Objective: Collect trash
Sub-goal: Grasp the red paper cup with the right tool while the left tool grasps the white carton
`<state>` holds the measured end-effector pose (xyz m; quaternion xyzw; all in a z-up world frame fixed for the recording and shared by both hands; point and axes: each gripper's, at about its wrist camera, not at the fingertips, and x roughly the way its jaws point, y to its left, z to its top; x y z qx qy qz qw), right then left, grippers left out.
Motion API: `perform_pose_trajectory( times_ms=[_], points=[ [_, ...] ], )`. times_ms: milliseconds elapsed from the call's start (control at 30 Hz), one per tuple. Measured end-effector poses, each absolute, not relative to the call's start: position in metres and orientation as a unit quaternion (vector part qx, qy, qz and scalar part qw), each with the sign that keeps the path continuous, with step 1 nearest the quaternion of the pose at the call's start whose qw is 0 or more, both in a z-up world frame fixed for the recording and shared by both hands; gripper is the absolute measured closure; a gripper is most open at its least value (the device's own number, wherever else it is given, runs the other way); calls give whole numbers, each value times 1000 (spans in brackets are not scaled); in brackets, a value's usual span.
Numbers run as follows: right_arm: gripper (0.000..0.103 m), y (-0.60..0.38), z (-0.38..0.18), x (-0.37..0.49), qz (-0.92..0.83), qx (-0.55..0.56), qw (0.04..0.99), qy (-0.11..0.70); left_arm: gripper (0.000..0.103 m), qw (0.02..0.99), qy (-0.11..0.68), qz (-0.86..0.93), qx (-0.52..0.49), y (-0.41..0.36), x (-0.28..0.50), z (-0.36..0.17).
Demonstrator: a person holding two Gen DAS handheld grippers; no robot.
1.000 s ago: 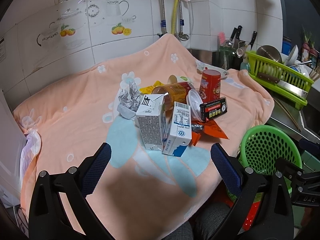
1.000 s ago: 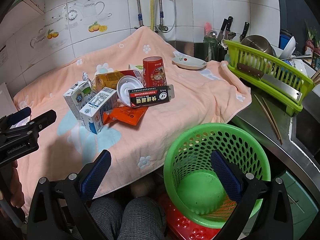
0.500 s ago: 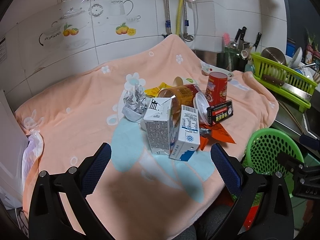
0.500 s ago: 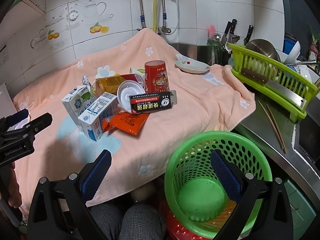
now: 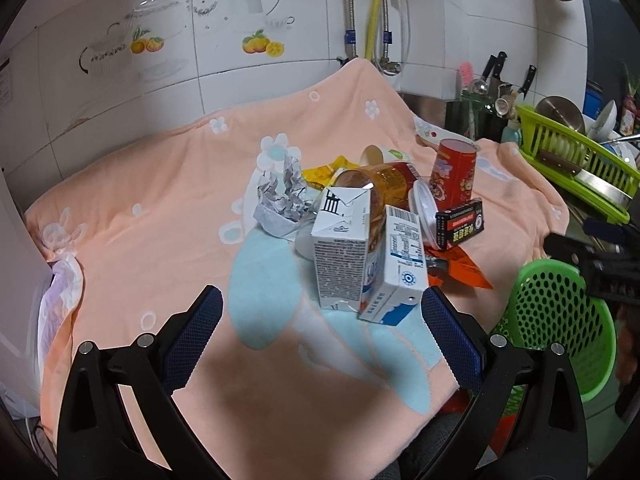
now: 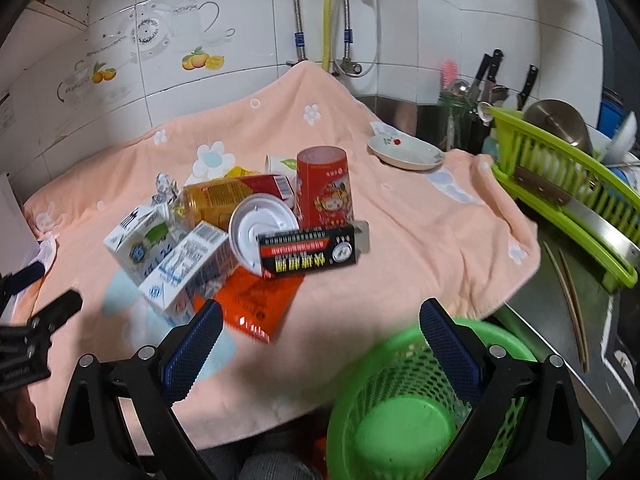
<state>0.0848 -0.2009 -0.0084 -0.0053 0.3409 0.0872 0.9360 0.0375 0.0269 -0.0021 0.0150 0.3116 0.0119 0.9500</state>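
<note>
Evidently neither tool has claimed anything yet: the left gripper (image 5: 320, 320) hovers with its 2 blue mesh-textured pads spread wide and empty, lined up on the white cardboard milk carton (image 5: 340, 248) standing nearest it. The right gripper (image 6: 318, 328) is likewise agape, holding nothing, poised over the perforated green plastic basket (image 6: 404, 412), the likely destination. Beyond, the heaped trash sits mid-way on the soft peach fleece blanket (image 5: 160, 208): crumpled foil wrapper (image 5: 280, 200), glossy red paper cup (image 6: 325, 188), flat black box (image 6: 308, 250).
</note>
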Motion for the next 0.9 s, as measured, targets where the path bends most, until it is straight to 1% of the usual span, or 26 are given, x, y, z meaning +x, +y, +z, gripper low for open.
perform_pose_trajectory(
  times_ms=[233,267,333,567,900],
  points=[
    [9,-198,-8,137,106,6,930,353,6,948,318,14,6,36,50,-6],
    [10,-197,-9,145,107,7,929,355,6,948,319,14,6,37,51,-6],
    [15,-197,-10,159,108,6,927,358,7,947,321,12,2,39,56,-7],
    [18,-197,-12,208,111,19,922,370,9,944,329,-2,-8,42,69,-11],
    [22,-189,-19,258,106,-2,920,377,14,940,339,-23,-11,39,90,-17]
  ],
)
